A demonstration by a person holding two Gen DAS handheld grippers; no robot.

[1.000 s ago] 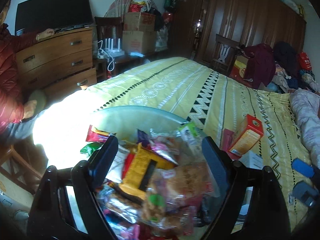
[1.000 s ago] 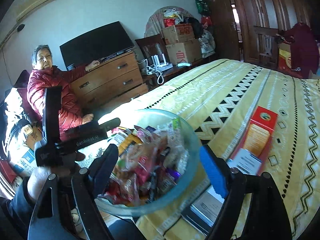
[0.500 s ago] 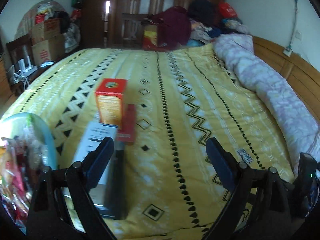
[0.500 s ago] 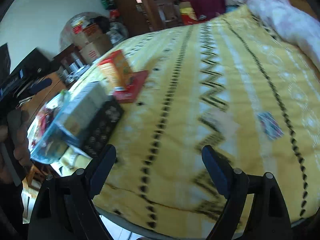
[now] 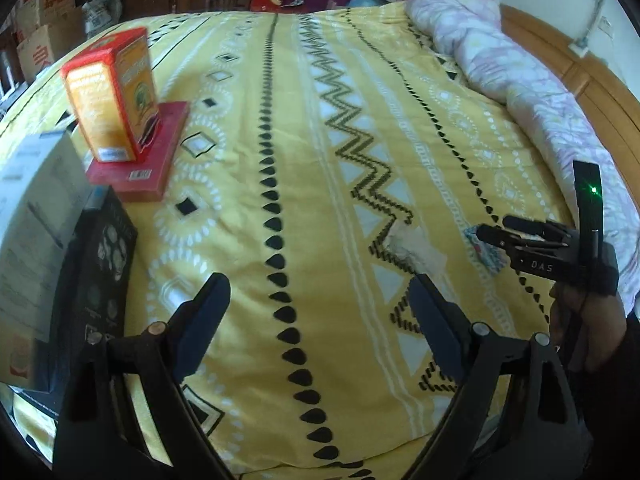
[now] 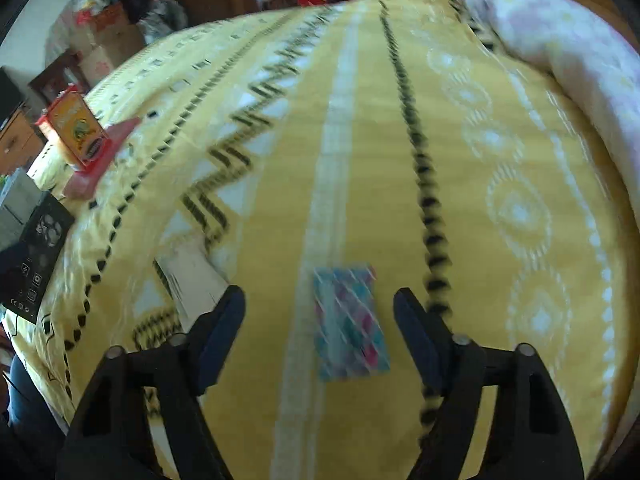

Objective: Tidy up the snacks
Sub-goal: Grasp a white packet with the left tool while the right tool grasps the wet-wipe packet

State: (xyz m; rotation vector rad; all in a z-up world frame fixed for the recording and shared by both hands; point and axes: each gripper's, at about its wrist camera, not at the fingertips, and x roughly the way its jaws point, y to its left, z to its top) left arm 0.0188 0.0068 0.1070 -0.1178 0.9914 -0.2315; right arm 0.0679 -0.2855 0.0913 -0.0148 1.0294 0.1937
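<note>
Snack packet [image 6: 349, 323]: flat, teal-and-pink patterned wrapper, blurred in the right wrist view. It lies on the yellow patterned bedspread [image 6: 480, 160], directly ahead of the right hand-held gripper [image 6: 319, 336] and framed between its two fingers, touching neither as far as the view shows. In the left wrist view the same packet [image 5: 486, 250] shows partly, behind the right hand-held gripper [image 5: 504, 236].

Right hand-held gripper: jaws spread wide, nothing held, hanging over the bedspread.

Left hand-held gripper [image 5: 318, 316]: jaws spread wide, nothing between them but bare bedspread [image 5: 304, 160]; holds and touches nothing. The packet lies well to its right.

White crumpled paper [image 5: 416, 246]: on the bedspread, just left of the packet; in the right wrist view it [image 6: 192, 276] sits beside the right gripper's left finger [image 6: 218, 332].

Orange-and-red carton [image 5: 110, 96]: upright on a flat red box [image 5: 140, 164], far left of the bed; also seen in the right wrist view [image 6: 74, 130].

Black printed box [image 5: 100, 272]: flat at the bed's left edge, with a white box [image 5: 28, 240] lying on top of it.

Pale lilac quilt [image 5: 520, 80]: bundled along the right side of the bed.

Cardboard cartons [image 5: 44, 20]: stacked beyond the far left corner of the bed.
</note>
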